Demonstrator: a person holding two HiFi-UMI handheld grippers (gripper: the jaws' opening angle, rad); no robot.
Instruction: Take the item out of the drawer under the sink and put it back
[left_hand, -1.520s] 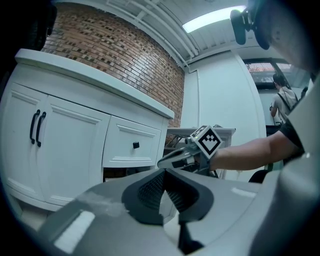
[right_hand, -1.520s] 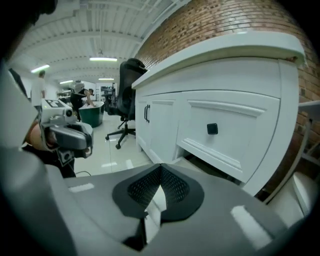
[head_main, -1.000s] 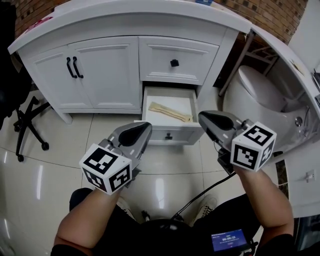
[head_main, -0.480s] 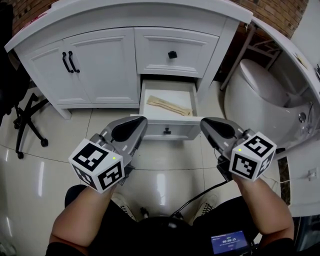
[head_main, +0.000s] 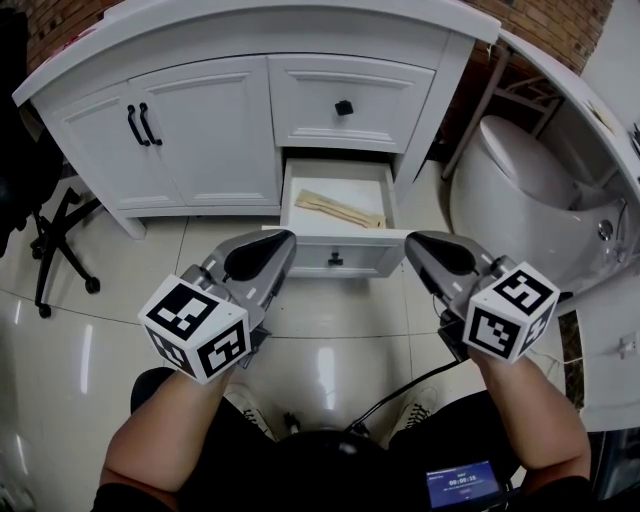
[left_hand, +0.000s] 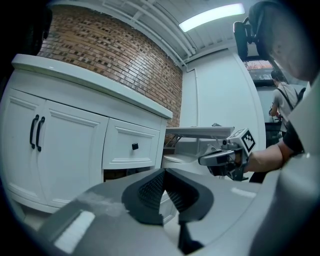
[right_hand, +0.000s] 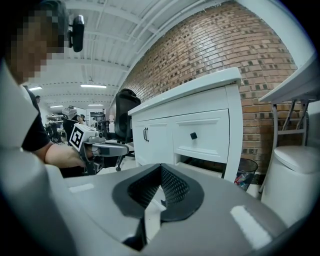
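Head view: I find the item in the open drawer, just far of left gripper and right gripper, long axis left-right, neither clearly nearer. Left gripper view: jaws together, empty. Right gripper view: likewise.

Right tool, jaws together, empty.

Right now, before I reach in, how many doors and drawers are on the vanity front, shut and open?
Cabinet doors: 2
Shut drawers: 1
Open drawers: 1
Total: 4
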